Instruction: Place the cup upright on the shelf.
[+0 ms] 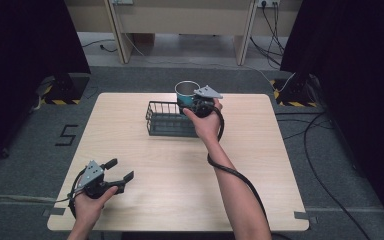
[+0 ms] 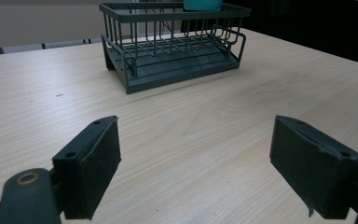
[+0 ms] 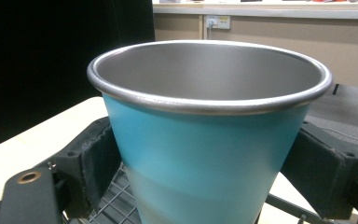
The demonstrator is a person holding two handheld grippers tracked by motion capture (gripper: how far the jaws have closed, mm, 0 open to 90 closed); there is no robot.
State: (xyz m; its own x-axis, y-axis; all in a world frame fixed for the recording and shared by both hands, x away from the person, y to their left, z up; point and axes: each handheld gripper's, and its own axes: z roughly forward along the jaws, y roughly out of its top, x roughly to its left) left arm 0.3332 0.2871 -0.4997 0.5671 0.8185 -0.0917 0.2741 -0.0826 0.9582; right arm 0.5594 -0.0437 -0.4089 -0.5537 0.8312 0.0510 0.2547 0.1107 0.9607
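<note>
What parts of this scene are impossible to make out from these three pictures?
- Bottom of the blue cup: cut off by the lower edge in the right gripper view; in the high view the right gripper and hand cover it, so whether it rests in the wire basket is unclear.
- Floor of the cup's inside: hidden behind its own near wall.
- Basket's far side: in the left gripper view, cut off by the top edge.
- Left gripper: open jaws, nothing between.

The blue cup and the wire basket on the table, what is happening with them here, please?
A person works at a wooden table with a claw in each hand. The right claw grips a blue cup with a metal inside, upright, its jaws pressed on both sides of it. The cup is held at the right end of the dark wire basket, above the basket's grid. The left claw waits open near the front left of the table, holding nothing.
</note>
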